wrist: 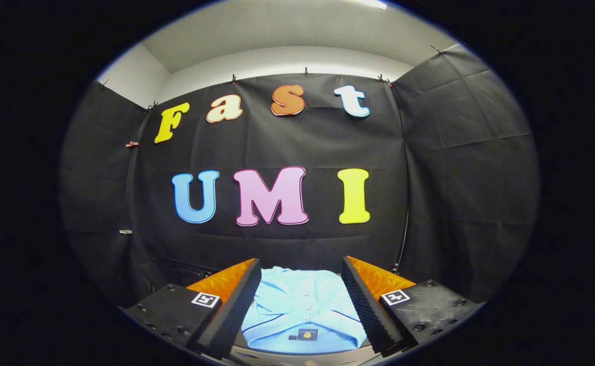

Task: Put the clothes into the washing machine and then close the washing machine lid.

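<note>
Clothes (302, 310) lie folded between the spread gripper (301, 277) fingers, untouched

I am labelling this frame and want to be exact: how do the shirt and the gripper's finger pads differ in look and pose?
The shirt is light blue and smooth; the pads are black and ribbed. The shirt lies folded flat with a button row up its middle; the pads stand on edge, one on each side of it. The hand-held gripper is open, the pads not pressing the shirt. Both sit low, in front of the booth wall.

The shirt (302, 315) between the fingers (236, 300) was hidden along its 3 and 9 o'clock sides by them. Its 6 o'clock hem was cut off.
</note>
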Demonstrator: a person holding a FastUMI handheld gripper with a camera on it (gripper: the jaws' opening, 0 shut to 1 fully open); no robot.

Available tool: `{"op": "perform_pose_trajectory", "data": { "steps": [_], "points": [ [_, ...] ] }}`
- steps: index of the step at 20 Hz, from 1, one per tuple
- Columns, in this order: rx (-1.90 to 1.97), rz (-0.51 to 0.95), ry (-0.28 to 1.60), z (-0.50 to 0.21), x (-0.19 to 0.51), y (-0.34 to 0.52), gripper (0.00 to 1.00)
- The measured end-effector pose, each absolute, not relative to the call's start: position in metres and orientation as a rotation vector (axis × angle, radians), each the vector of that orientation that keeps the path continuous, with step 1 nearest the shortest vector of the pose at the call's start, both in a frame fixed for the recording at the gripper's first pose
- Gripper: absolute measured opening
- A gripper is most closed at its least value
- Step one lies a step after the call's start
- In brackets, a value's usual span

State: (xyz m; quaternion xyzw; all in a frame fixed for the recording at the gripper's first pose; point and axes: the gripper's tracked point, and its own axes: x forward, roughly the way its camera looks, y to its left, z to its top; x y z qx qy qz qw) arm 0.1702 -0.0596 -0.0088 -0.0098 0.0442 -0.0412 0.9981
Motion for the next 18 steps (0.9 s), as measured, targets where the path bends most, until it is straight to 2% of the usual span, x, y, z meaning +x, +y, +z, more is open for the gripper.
{"op": "perform_pose_trajectory", "data": {
  "steps": [8,18],
  "points": [
    [-0.053,-0.072,0.279,-0.034,0.249,-0.062,0.99],
    [-0.057,-0.076,0.586,-0.123,0.306,-0.078,0.99]
  ]
}}
